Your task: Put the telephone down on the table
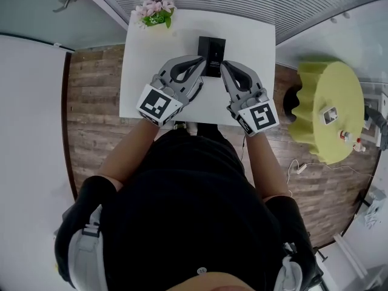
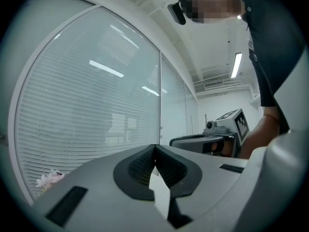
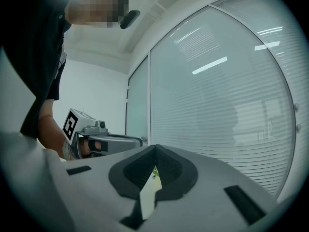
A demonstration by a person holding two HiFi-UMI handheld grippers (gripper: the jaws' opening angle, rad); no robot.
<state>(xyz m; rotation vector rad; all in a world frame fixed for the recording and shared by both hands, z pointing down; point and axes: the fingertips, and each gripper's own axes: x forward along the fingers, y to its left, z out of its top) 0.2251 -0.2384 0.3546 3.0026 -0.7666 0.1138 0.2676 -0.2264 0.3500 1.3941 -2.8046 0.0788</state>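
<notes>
Left gripper [image 2: 155, 148] and right gripper [image 3: 155, 148]: fingers pressed together, empty; black telephone [image 1: 211, 54] apparently resting on the table [image 1: 151, 53], just beyond and between both fingertip pairs; probably rigid, smooth-cased, lightish, so pinch across its narrow sides.

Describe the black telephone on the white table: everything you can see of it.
The telephone is a black, boxy rectangle, plastic-looking, with a small pale mark near its middle. It rests on the white table, midway across and toward the far edge, long side running away from the person. The shut tips of the left gripper and right gripper flank its near end and cover part of it; neither holds it, and contact cannot be told. No cord shows.
</notes>
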